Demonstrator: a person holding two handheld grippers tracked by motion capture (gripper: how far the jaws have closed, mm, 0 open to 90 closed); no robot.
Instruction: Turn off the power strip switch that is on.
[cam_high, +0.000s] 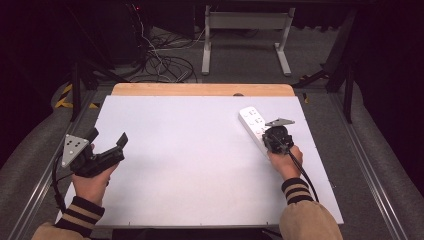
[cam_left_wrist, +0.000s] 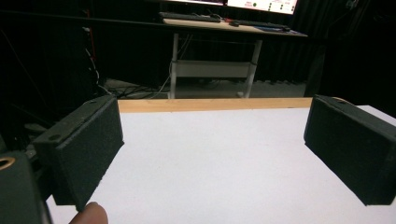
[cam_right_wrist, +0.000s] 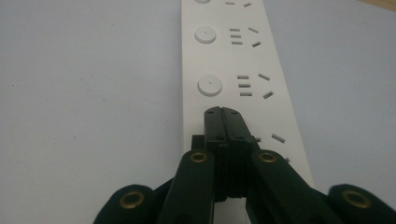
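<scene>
High view: white power strip (cam_high: 254, 126) on the table (cam_high: 190, 165), far right. Right tool (cam_high: 278, 139) over its near end; left tool (cam_high: 107, 142) well apart, jaws spread, empty.

Left gripper view: bare table between the wide jaws.

Right gripper view: jaws pressed together, tips over the strip beside a round button (cam_right_wrist: 209, 85). Risk: a push from closed tips could skid the strip.

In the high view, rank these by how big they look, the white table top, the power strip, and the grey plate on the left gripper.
1. White table top, by far the largest.
2. Power strip, partly covered by the right gripper.
3. Grey plate on the left gripper, smallest.
</scene>
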